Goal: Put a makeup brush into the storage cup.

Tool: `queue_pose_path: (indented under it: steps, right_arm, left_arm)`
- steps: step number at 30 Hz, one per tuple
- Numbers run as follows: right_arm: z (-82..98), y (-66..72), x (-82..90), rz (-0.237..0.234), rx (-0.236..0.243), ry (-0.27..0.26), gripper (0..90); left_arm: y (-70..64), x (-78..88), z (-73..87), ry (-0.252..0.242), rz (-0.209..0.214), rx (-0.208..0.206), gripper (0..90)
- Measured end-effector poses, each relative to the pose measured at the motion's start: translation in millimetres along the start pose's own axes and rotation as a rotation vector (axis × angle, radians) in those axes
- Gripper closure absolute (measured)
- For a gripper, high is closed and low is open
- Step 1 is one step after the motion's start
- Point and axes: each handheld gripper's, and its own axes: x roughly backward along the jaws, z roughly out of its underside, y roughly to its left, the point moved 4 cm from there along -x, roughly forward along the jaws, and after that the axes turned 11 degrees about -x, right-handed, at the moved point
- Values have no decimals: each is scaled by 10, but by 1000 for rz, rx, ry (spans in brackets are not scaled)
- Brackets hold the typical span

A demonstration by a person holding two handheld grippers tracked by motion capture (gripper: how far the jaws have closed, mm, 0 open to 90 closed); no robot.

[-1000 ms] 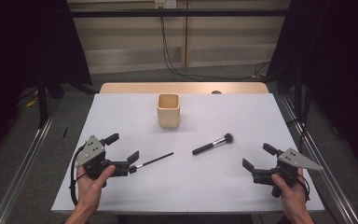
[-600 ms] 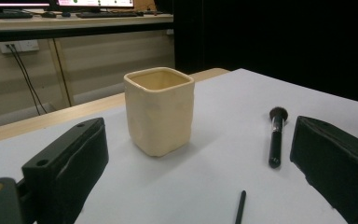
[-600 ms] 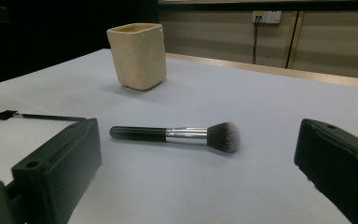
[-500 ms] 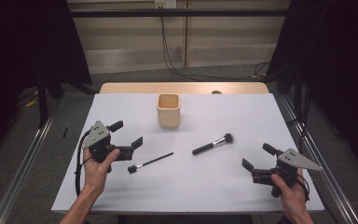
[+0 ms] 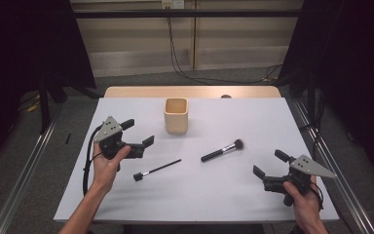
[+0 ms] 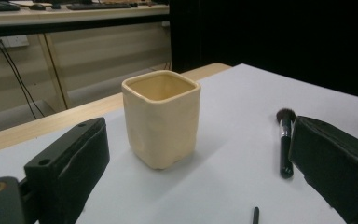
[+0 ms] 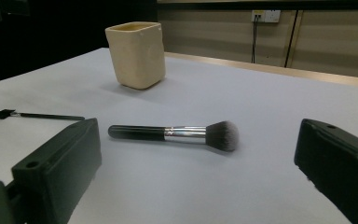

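Black curtains [image 5: 24, 44] flank a beige panelled wall [image 5: 126, 48] with a socket [image 5: 171, 4], cables [image 5: 180, 63] trailing to grey floor [image 5: 44, 161].

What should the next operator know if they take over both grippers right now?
Left gripper: open, holds nothing, raised at the table's left, aimed at the cream cup.
Right gripper: open, holds nothing, near the front right corner, aimed at the powder brush.
The cup stands upright, mid-table toward the far edge; nothing shows above its rim.
The powder brush lies flat, right of centre, bristles to the right.
The thin black brush lies flat just in front of the left gripper.
Done: nothing picked up yet.
Left, as a guess: grasp each brush and stand it in the cup.
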Motion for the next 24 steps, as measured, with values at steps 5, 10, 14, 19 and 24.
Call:
queue_pose_path:
  steps: [5,10,14,19,24]
  right_arm:
    - [1,-1,0,0,1,1,6]
    - [1,-1,-3,0,-1,0,6]
    - [5,-4,-2,7,-2,5,6]
    - [8,-10,-4,6,-5,7,6]
    - [8,-11,-9,7,-6,8,6]
  left_arm:
    - [9,-77,4,57,64,22,58]
    - [48,-114,15,158,90,-20,61]
    - [55,-122,24,213,77,-53,69]
    - [66,-142,125,333,97,-73,63]
    - [55,-161,169,423,138,-87,63]
